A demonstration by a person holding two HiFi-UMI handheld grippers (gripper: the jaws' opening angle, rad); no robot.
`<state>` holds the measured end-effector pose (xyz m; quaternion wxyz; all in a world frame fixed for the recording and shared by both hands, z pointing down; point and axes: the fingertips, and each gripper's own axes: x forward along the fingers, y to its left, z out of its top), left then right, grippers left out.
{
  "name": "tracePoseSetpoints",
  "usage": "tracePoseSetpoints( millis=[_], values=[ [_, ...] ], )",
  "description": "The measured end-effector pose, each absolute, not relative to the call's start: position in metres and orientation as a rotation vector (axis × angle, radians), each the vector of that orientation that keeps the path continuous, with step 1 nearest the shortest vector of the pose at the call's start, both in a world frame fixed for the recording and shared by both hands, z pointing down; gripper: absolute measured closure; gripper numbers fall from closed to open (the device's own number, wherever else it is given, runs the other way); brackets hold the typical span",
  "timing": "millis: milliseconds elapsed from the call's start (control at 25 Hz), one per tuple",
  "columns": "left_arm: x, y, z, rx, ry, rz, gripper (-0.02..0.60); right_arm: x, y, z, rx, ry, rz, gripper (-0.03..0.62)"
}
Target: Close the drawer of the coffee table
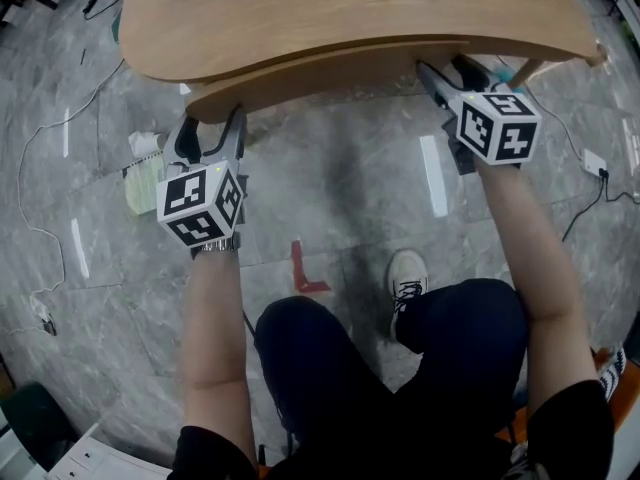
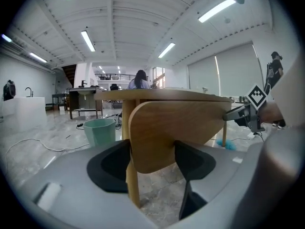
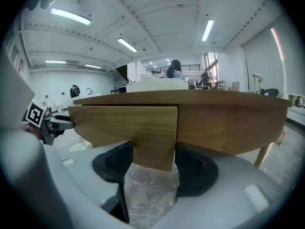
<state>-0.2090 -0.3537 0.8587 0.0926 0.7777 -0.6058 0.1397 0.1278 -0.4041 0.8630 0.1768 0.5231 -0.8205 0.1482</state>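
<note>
The coffee table's wooden top [image 1: 340, 8] fills the upper head view. Its curved drawer front [image 1: 330, 68] stands out a little below the top's near edge. My left gripper [image 1: 212, 128] is at the drawer front's left end. In the left gripper view the rounded panel end [image 2: 176, 123] sits between the dark pads [image 2: 112, 166], and my left gripper [image 2: 152, 159] is shut on it. My right gripper [image 1: 445, 73] is at the right end. There the drawer's lower corner [image 3: 152, 142] is pinched in my right gripper [image 3: 153, 161].
A table leg [image 2: 132, 185] stands just behind the left jaws. A pale green bin [image 2: 100, 130] is on the floor beyond. Papers [image 1: 145, 173], cables, a power strip [image 1: 595, 163] and a red tape mark [image 1: 303, 268] lie on the floor. The person's shoe [image 1: 405, 278] is below the table.
</note>
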Motion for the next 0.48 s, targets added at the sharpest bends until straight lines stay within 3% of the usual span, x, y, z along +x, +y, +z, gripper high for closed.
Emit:
tracePoseSetpoints(
  millis=[480],
  values=[
    [-0.214, -0.378, 0.858, 2.114, -1.949, 0.401, 0.282, 0.125, -0.428, 0.861, 1.687, -2.168, 0.442, 0.332]
  ],
)
